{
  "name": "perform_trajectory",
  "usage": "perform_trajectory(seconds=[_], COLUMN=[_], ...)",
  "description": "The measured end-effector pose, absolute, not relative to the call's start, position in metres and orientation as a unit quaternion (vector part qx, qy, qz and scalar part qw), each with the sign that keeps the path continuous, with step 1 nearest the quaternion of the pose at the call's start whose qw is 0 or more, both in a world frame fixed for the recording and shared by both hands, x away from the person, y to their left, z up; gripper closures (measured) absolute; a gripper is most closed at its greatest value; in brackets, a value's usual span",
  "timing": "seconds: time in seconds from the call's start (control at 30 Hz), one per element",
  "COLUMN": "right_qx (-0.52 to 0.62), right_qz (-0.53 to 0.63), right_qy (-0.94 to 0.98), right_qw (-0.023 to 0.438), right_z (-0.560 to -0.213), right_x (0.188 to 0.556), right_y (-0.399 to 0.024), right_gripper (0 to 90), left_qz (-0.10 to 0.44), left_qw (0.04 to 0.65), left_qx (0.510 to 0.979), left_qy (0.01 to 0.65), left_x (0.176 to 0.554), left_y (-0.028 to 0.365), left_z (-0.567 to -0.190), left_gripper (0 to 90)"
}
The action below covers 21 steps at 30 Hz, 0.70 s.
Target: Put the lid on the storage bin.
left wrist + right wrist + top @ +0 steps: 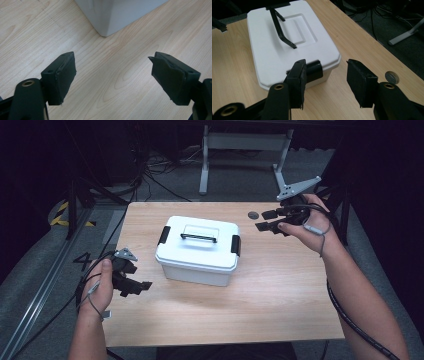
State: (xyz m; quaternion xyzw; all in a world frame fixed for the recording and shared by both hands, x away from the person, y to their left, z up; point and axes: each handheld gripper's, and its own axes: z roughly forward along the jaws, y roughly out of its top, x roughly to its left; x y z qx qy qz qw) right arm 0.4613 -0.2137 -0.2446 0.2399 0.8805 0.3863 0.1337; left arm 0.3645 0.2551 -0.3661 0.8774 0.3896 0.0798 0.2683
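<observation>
A white lidded box with a black handle and black side latches stands mid-table. My left gripper hovers open just off the box's front-left corner, nothing between its jaws. My right gripper is open to the right of the box, above the table, jaws pointing at the right-side latch. In the right gripper view the box lies ahead with its handle raised. A small round coin-like disc lies on the table near the right gripper, and the disc sits beside the right jaw.
The wooden table has bare surface in front of and beside the box. Beyond the far edge are a grey floor, cables and a metal desk frame. A rail runs along the floor at left.
</observation>
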Motion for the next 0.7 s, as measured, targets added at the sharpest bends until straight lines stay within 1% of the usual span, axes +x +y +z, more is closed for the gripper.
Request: perform_trajectory(seconds=[0.17,0.33,0.43,0.7], right_qx=[0.258,0.275,0.289,0.311], right_qz=[0.382,0.373,0.370,0.349], right_qy=[0.876,0.873,0.869,0.869], right_qw=[0.140,0.149,0.155,0.164], right_z=[-0.250,-0.255,-0.261,-0.275], right_x=[0.459,0.460,0.461,0.466], right_y=[-0.230,-0.242,-0.255,-0.275], right_gripper=[46.8,46.3,43.9,41.8], left_qz=[0.076,0.078,0.084,0.083], left_qw=[0.266,0.259,0.256,0.256], left_qx=[0.876,0.876,0.874,0.869], left_qy=[0.394,0.401,0.405,0.415], left_x=[0.365,0.365,0.366,0.365], left_y=[0.256,0.257,0.259,0.260], left_z=[-0.367,-0.368,-0.370,-0.372], left_gripper=[20.4,20.3,20.3,20.3])
